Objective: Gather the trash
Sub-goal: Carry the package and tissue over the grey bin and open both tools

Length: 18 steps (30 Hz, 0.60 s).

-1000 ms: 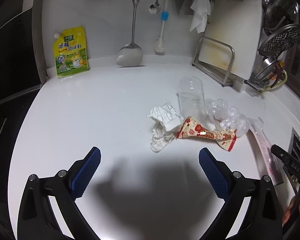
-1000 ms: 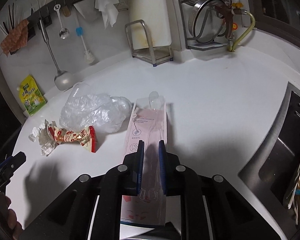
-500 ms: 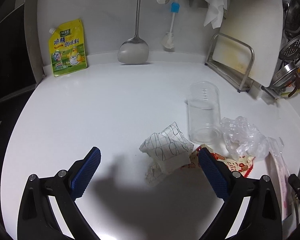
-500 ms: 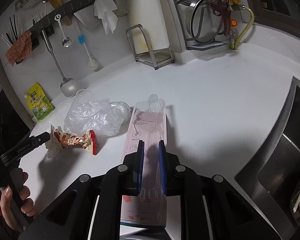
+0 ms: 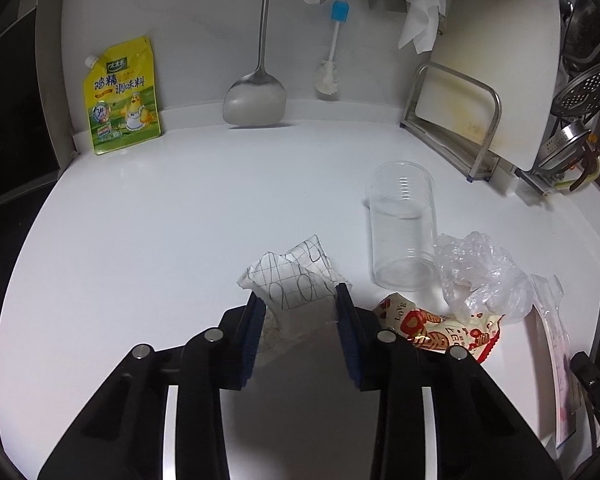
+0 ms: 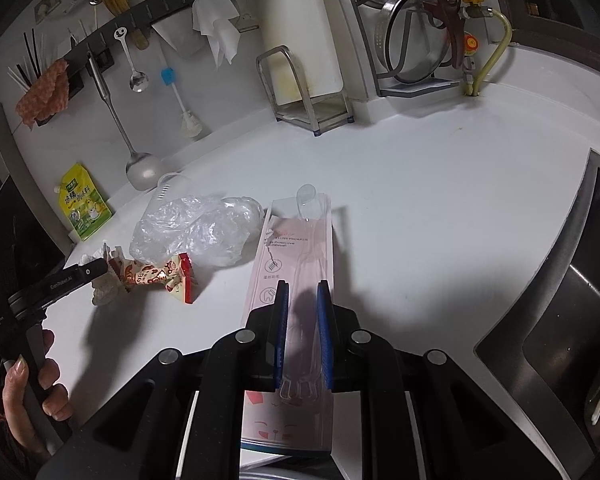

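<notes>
A crumpled white paper with black line markings lies on the white counter. My left gripper is closing on it, and both blue pads touch its sides. To its right lie a red-and-cream snack wrapper, a clear plastic cup on its side and a crumpled clear plastic bag. My right gripper is shut on a long pink toothbrush package, gripping its clear blister. The right wrist view shows the left gripper at the far left, held by a hand.
A yellow seasoning pouch leans on the back wall. A spatula, spoon and brush hang above the counter. A metal rack with a cutting board stands at the back right. A steel sink lies to the right.
My left gripper moved forward over the crumpled paper and its jaws went from wide open to closed around it. The right gripper kept its hold on the pink package.
</notes>
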Each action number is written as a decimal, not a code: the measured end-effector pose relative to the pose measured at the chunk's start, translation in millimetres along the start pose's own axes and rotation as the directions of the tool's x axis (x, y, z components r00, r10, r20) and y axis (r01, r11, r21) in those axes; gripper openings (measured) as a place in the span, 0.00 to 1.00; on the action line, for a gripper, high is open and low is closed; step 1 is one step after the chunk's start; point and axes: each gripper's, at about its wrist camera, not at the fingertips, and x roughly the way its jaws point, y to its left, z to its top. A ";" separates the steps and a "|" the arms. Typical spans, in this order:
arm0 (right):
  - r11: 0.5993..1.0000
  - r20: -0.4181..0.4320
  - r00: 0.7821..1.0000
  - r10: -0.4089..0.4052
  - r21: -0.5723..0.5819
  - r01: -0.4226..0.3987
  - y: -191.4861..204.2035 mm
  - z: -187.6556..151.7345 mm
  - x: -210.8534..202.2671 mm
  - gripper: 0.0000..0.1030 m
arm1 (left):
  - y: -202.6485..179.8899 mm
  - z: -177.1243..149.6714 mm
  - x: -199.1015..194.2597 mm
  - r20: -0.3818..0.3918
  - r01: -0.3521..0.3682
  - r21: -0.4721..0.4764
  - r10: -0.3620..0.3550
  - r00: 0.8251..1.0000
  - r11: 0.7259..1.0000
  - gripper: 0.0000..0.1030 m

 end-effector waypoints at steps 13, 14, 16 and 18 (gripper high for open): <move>1.000 0.020 1.000 0.009 -0.026 -0.009 14.0 -16.0 -36.1 0.13 | -3.6 -21.8 -67.1 0.080 0.005 0.084 -0.012 0.997 0.996 0.31; 1.000 0.021 1.000 0.009 -0.029 -0.008 15.7 -18.9 -41.4 0.13 | -4.9 -25.4 -74.3 0.086 0.008 0.091 -0.016 0.996 0.996 0.31; 0.999 0.021 1.000 0.011 -0.031 -0.010 17.2 -24.2 -48.9 0.13 | -8.8 -33.4 -89.7 0.097 0.019 0.108 -0.030 0.995 0.994 0.31; 0.999 0.016 1.000 0.011 -0.031 -0.010 19.0 -31.9 -57.3 0.13 | -12.4 -42.5 -104.0 0.105 0.030 0.122 -0.043 0.994 0.992 0.31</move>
